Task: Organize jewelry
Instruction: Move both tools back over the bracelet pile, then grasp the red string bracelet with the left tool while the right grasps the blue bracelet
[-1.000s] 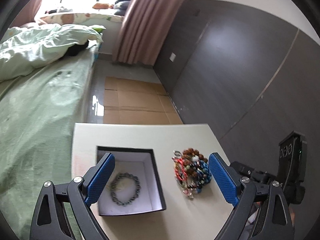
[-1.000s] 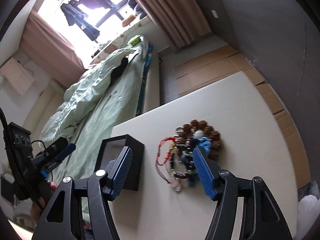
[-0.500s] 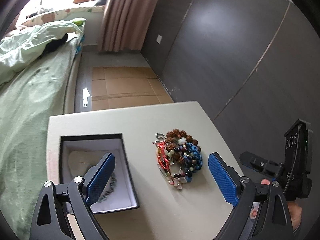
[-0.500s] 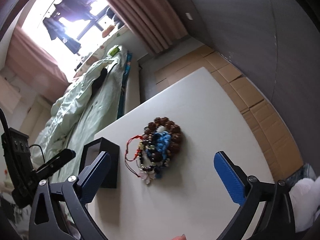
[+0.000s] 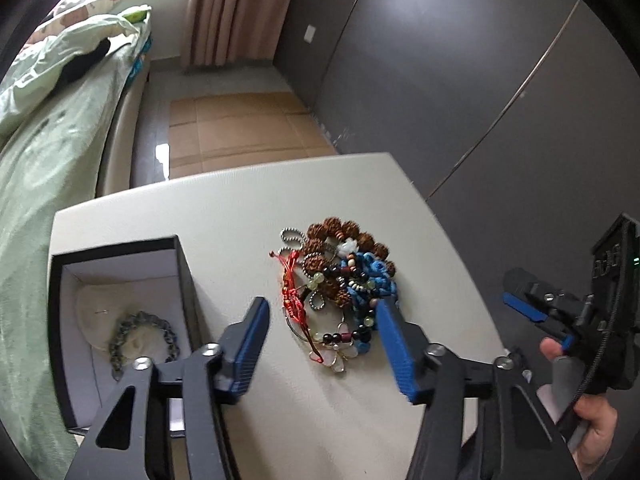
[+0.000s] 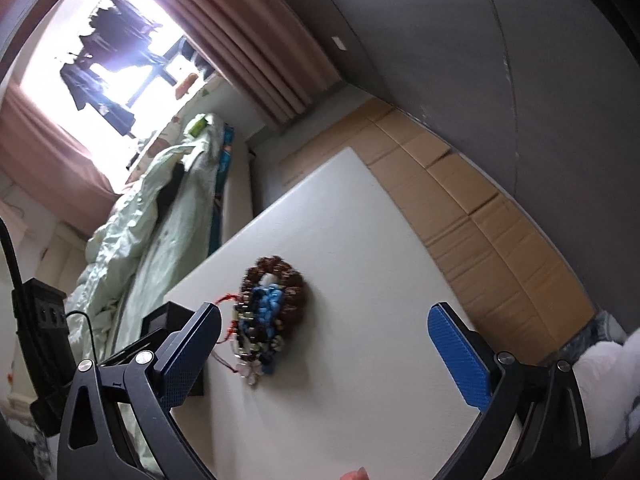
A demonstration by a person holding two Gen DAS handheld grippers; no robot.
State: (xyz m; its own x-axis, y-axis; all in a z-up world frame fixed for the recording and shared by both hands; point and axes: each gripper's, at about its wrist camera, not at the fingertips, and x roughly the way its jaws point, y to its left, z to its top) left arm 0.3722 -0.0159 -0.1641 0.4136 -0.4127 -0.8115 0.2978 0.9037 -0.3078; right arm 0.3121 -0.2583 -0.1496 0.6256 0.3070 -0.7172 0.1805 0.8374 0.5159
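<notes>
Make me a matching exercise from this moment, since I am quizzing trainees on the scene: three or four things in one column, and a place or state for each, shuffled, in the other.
Things:
1. grey bead bracelet
2. pile of bracelets
3. left gripper
4. right gripper

Places or states:
A. jaws spread wide over bare table, nothing between them
B. lies inside the open black box
C. jaws part closed, having just been closing, around the near end of the heap, not gripping
D. loose on the white table, right of the box

Pairs: 1-B, 2-D, 3-C, 4-A
</notes>
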